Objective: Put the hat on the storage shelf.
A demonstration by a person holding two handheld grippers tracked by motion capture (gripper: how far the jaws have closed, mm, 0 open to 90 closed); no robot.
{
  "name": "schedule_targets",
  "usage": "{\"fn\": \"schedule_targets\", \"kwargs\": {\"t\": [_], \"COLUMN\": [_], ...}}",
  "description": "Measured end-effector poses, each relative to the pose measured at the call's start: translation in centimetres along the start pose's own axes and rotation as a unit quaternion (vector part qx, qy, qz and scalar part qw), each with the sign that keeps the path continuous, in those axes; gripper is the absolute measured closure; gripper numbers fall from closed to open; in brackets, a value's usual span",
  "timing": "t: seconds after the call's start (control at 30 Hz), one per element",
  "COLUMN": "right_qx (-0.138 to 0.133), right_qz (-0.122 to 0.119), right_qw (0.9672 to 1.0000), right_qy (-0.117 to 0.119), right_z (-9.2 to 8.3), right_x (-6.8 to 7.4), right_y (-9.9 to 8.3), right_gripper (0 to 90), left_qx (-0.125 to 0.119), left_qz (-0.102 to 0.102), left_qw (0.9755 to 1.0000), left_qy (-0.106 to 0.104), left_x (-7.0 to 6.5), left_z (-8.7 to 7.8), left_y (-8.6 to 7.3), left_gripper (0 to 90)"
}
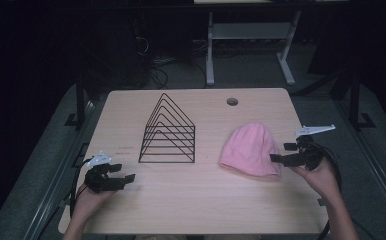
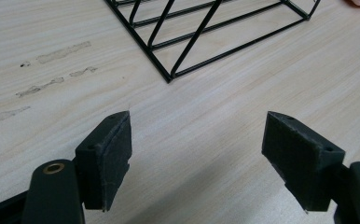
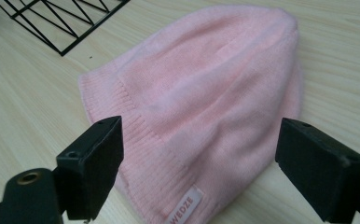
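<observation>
Pink knit beanie (image 1: pixel 251 149) lies flat on the right half of the wooden counter (image 1: pixel 196 200), its rounded crown pointing away from the person and its ribbed cuff toward the near edge. In the right gripper view a small white label (image 3: pixel 186 206) reading "WEDZE" sits on the cuff, near the hem. The right tongs (image 1: pixel 283 152) hang at the beanie's near right corner with the jaws spread wide; in the right gripper view the hat fills the gap between them, but neither pad presses on the fabric. A black wire file rack (image 1: pixel 169 131), with triangular dividers, stands upright near the middle of the counter, just left of the beanie and apart from it. The left tongs (image 1: pixel 123 172) rest low over bare wood at the near left, well apart from the hat, jaws also wide and holding nothing, pointing toward the rack's near corner (image 2: pixel 169 77).
</observation>
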State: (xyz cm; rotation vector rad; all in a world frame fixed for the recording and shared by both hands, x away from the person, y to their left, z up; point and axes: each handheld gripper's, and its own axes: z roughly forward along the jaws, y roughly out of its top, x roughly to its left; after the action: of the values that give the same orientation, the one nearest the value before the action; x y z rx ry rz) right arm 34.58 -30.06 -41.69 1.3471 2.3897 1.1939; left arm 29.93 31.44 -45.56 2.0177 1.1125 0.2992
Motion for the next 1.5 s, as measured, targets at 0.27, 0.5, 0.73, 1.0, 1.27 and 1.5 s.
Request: {"fn": "schedule_targets", "kwargs": {"t": [0.27, 0.5, 0.73, 1.0, 1.27, 1.5], "right_qx": [0.014, 0.023, 0.031, 0.042, 0.05, 0.062], "right_qz": [0.003, 0.012, 0.018, 0.029, 0.036, 0.052], "right_qw": [0.9999, 0.9996, 0.9993, 0.9986, 0.9981, 0.9967], "right_qy": [0.005, 0.01, 0.013, 0.013, 0.01, 0.006], "right_z": [0.9, 1.8, 2.9, 4.6, 6.4, 7.8], "right_x": [-0.8, -1.6, -2.5, -3.4, -4.6, -5.5], "right_y": [1.3, 2.3, 3.4, 4.8, 6.4, 6.8], "right_gripper": [14.9, 15.1, 15.3, 16.1, 19.2, 22.0], "left_qx": [-0.001, 0.0, -0.004, -0.002, -0.002, -0.002], "left_qz": [0.001, 0.0, -0.004, -0.004, -0.007, -0.007], "left_qw": [1.0, 1.0, 1.0, 1.0, 1.0, 1.0], "left_qy": [0.001, 0.0, -0.001, -0.005, -0.005, -0.005], "left_x": [0.1, 0.2, 0.3, 0.2, 0.4, 0.4], "left_z": [0.1, 0.1, 0.1, 0.2, 0.3, 0.4], "left_y": [0.0, 0.1, 0.1, 0.2, 0.2, 0.1], "left_gripper": [24.0, 24.0, 24.0, 24.0, 24.0, 24.0]}}
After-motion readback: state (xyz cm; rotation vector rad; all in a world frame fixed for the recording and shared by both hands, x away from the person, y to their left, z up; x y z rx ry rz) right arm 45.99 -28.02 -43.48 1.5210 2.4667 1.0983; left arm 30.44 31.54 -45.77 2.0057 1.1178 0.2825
